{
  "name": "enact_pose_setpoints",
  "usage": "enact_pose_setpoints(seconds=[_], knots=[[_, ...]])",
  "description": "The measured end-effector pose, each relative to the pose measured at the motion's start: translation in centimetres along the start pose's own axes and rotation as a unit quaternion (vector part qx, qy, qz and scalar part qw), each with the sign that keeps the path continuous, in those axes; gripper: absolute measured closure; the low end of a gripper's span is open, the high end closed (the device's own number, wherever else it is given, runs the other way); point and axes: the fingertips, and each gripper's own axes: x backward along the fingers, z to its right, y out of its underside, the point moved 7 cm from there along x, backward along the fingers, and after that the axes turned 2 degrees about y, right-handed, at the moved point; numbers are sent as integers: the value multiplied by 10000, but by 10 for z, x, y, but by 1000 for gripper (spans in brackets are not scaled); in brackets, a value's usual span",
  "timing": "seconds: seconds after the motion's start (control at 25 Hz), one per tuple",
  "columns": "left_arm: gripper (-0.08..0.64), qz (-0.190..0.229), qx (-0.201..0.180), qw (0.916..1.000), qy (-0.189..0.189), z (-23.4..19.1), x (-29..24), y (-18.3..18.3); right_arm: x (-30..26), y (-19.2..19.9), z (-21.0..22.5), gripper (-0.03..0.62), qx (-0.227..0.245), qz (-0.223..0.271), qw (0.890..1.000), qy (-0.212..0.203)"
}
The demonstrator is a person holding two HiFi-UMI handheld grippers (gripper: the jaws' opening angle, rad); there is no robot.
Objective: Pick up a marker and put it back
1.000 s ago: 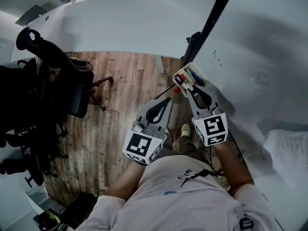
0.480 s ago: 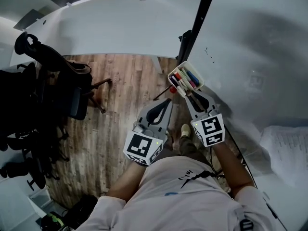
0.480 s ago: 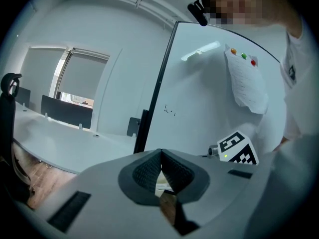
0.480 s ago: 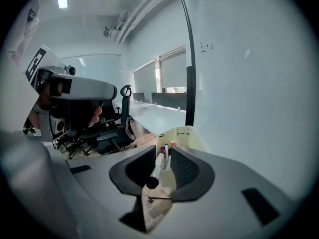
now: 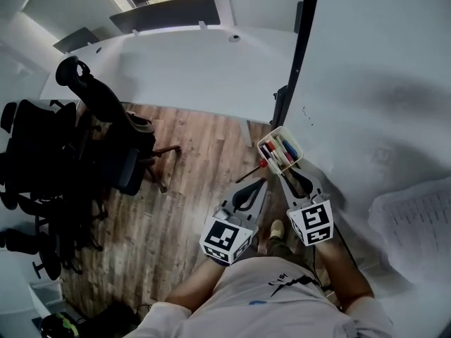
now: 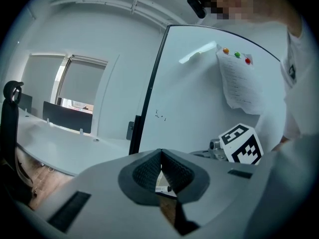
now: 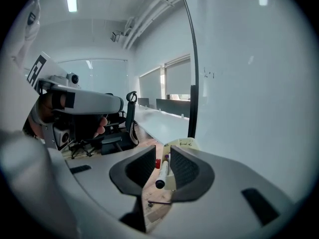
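A person stands at a whiteboard [image 5: 366,83] with a handheld gripper in each hand, both pointed toward a small marker tray [image 5: 278,129] fixed at the board's lower edge, beside its dark frame. The right gripper [image 7: 163,151] reaches the tray, its fingers slightly parted on either side of a white-barrelled marker [image 7: 162,173] with a black end. The marker lies lengthwise between the two ribbed pads, over the tray's cream wall. A sliver of floor shows between the marker and one pad and a strip of the tray beside the other, so the fingers straddle the marker rather than clamp it. From the head view, red, blue and black markers [image 5: 278,150] sit packed side by side in the tray.

The left gripper [image 5: 265,182] hangs just beside the right one, short of the tray, over the wood-plank floor [image 5: 190,182]. Its fingers are clenched tip to tip with nothing between them, as its own view shows.

A printed sheet [image 6: 239,83] hangs on the board under three round magnets [image 6: 237,55], orange, green and red. A long white tabletop [image 5: 183,62] curves across the room beyond the floor. Black office chairs [image 5: 106,139] crowd together on the person's left.
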Motion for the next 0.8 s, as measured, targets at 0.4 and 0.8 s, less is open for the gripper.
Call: enact_pose_setpoints(seconds=[0.4,0.8], knots=[[549,149,-181,9997,-15,26,7,-14,30,-28,-12,508,71,408,9988,-274],[549,403,-350,9986,11,38,16,-41,54,-62,-27,514,84,944,9948,-373]])
